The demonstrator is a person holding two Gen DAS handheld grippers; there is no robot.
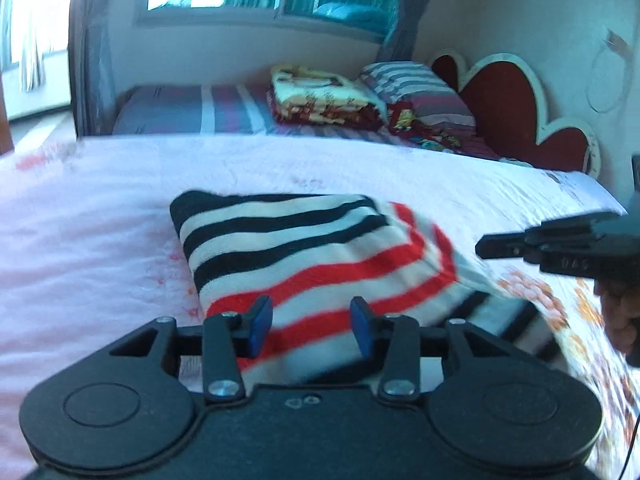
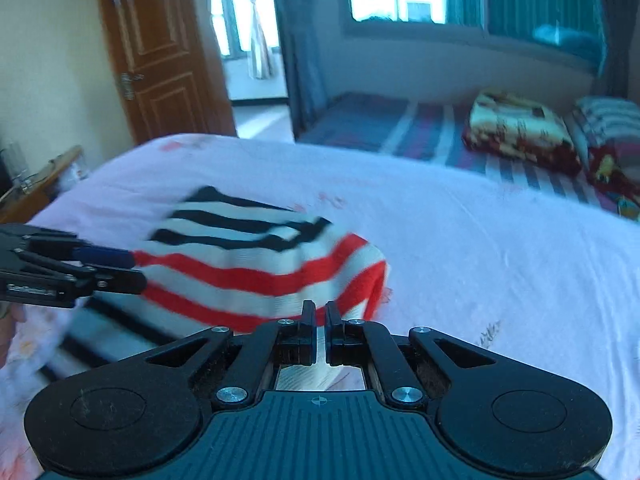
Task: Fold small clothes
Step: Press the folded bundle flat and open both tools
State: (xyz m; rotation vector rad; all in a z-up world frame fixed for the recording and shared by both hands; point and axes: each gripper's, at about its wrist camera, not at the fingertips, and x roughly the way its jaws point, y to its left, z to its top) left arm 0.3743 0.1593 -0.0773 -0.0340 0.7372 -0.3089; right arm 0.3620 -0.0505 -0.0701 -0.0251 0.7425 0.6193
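A striped knit garment (image 1: pixel 304 248), black-and-white at the far end and red-and-white nearer, lies folded into a thick block on the pink sheet (image 1: pixel 80 240). A flatter striped layer (image 1: pixel 516 320) spreads out under it toward the right. My left gripper (image 1: pixel 311 326) hovers over the garment's near edge with its blue pads (image 1: pixel 260 322) apart; the stripes run unpinched between them. The right gripper (image 2: pixel 318 310) is shut at the near red-striped edge (image 2: pixel 280 292), with no cloth clearly caught in it. Each gripper also appears in the other's view: the right gripper (image 1: pixel 486 247) and the left gripper (image 2: pixel 128 270).
Beyond the pink bed stands a second bed (image 1: pixel 180 112) with a folded floral blanket (image 1: pixel 320 96) and a striped pillow (image 1: pixel 416 88). A red cloud-shaped headboard (image 1: pixel 508 96) lines the right wall. A wooden door (image 2: pixel 160 48) and a side table (image 2: pixel 36 184) stand on the left.
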